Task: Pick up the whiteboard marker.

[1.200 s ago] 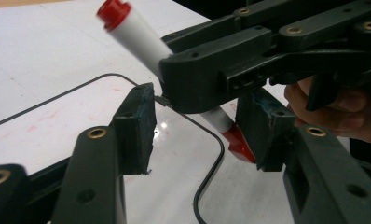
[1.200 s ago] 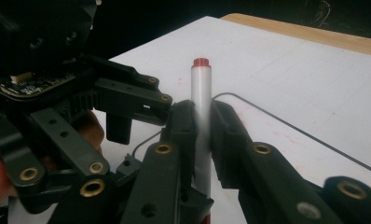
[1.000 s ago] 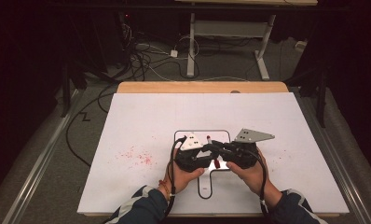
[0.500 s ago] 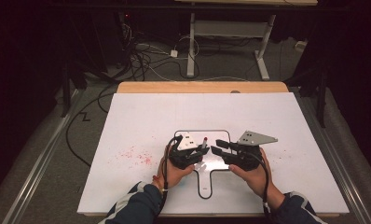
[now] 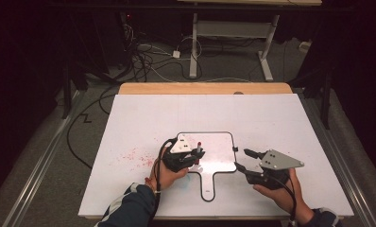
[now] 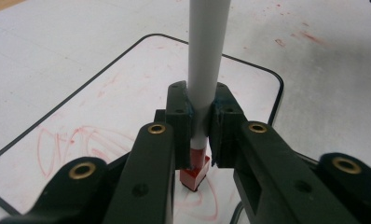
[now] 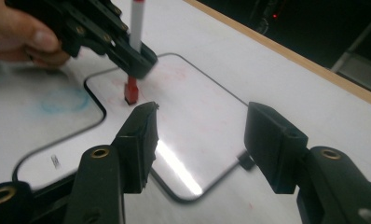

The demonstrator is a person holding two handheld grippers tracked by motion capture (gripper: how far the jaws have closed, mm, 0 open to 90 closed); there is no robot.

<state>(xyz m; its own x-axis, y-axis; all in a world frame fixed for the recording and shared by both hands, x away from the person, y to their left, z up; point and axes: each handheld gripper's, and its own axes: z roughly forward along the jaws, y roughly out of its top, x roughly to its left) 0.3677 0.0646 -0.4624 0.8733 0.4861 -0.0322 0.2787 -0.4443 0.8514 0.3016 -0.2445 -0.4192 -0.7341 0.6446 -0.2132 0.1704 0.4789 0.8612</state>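
The marker [image 6: 203, 65] stands upright in my left claw [image 5: 191, 158], clamped tight on its white barrel, with its red end [image 6: 194, 176] down on the small whiteboard [image 5: 219, 146]. Faint red scribbles [image 6: 76, 140] show on the board around it. The board lies flat on the white surface [image 5: 280, 118], handle toward me. My right claw [image 5: 246, 160] hangs just off the board's right edge, its jaws having just been opening, apart with nothing between them. Red smudges [image 5: 132, 156] mark the surface left of the board

We see a white marker [image 6: 203, 70] with red tip; a black-edged whiteboard [image 5: 219, 142] with red scribbles; black grippers.
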